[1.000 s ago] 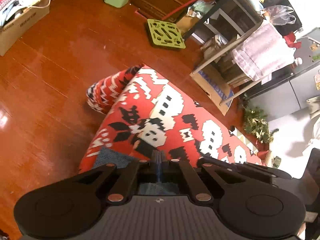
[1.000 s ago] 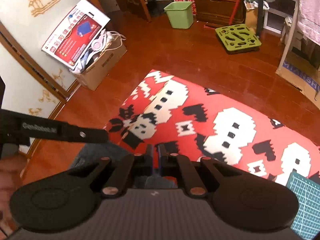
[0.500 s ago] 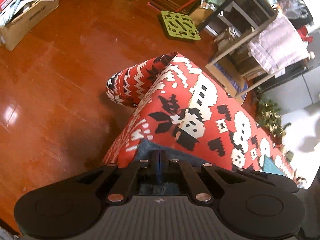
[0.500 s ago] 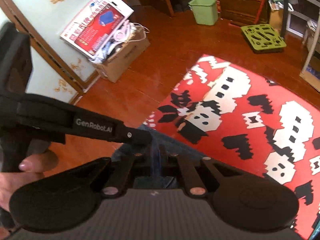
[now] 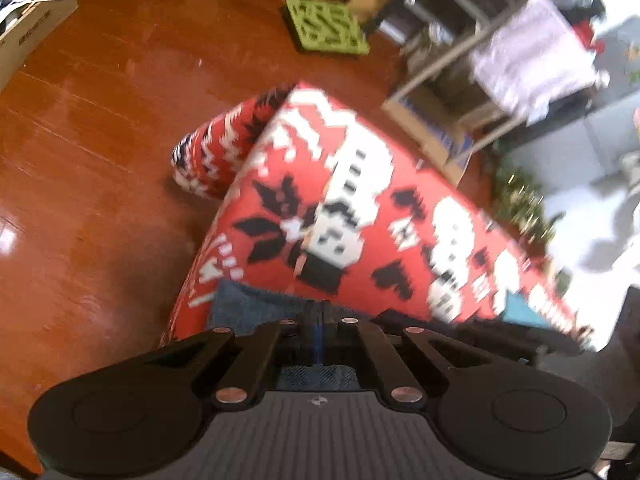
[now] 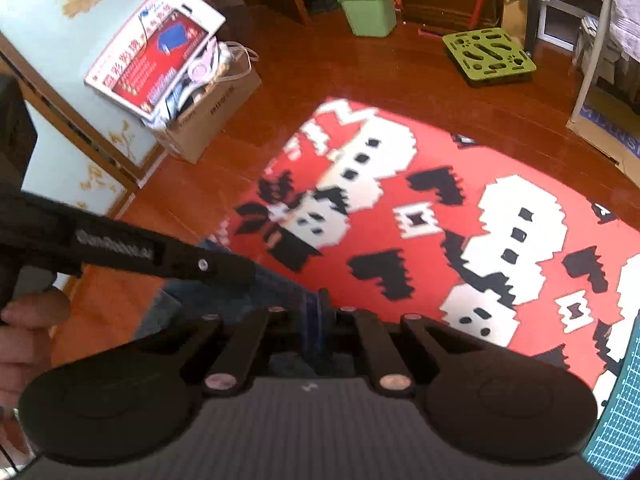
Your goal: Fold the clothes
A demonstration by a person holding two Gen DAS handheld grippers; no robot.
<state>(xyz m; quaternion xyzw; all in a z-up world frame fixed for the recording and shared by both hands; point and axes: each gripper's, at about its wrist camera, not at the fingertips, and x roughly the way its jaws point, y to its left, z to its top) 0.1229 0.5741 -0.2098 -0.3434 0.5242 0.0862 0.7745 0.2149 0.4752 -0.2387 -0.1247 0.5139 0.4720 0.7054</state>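
The fold looks barely begun: both claws are pinched on blue jeans, the left claw and the right claw holding the jeans up at the near edge of the red patterned table, with most of the folding left. The other tool's label is too blurred to read
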